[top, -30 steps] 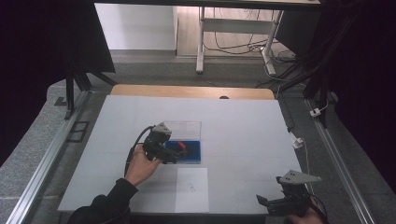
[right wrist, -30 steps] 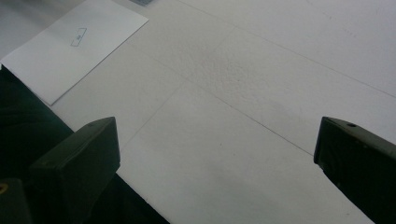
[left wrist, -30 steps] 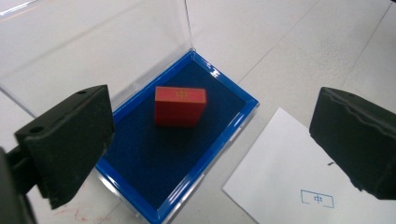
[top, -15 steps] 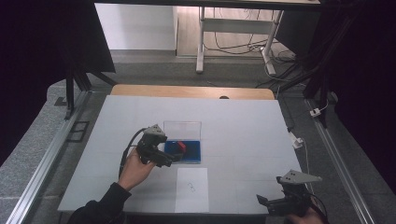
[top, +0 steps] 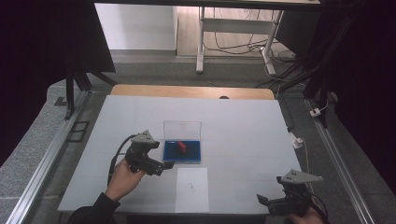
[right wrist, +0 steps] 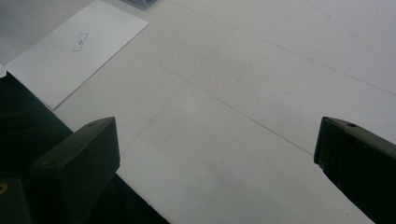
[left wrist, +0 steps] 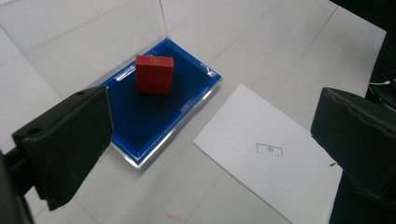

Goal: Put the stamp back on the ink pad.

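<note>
A white worktop (top: 243, 126) carries a blue tray (top: 182, 151) near its middle, clear lid (top: 182, 129) upright. A red block (top: 181, 146) stands in the tray, beyond the left gripper (top: 161, 166), whose jaws are spread wide and empty. A paper sheet (top: 192, 189) lies at the near edge; the left gripper view reveals its small printed box (left wrist: 270, 150). The right gripper (top: 266, 201) hovers spread at the near right corner.

A lab or recording studio, set up for filming tabletop work. A white table (top: 243, 126) sits inside a metal rail frame (top: 42, 165) on grey speckled flooring. Black curtains (top: 46, 37) hang along the left and right sides. Beyond the table's far edge, loose cables (top: 238, 46) lie on the floor beneath the white legs of a stand (top: 201, 42).
</note>
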{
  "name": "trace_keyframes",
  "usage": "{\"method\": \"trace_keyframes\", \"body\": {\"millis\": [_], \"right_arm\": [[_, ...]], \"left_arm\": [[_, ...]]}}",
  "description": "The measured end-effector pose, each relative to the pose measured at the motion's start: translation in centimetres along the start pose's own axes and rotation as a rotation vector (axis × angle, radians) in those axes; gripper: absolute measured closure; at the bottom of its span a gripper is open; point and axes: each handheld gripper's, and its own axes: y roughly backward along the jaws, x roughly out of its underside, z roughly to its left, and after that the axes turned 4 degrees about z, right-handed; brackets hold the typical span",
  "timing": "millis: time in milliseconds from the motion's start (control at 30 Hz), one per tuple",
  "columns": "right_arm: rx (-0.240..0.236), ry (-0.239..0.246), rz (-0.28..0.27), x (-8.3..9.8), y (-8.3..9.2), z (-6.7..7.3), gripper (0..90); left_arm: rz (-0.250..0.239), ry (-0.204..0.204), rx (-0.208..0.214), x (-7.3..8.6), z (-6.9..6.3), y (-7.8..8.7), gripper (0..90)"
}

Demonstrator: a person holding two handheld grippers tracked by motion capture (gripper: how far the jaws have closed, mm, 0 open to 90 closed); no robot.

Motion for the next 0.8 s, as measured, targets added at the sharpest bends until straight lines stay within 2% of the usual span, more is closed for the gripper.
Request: {"method": "trace_keyframes", "body": {"millis": [200, 800], "right_arm": [[-0.003, -0.001, -0.003, 0.0, 0.0, 0.0, 0.6], [-0.004, -0.007, -0.005, 0.0, 0.0, -0.1, 0.6]], "left_arm": [[0.000, -0.002, -0.009, 1.0, -0.5, 1.1, 0.0], [-0.040, 0.061, -0.029, 5.2, -1.3, 5.3, 0.0]]}}
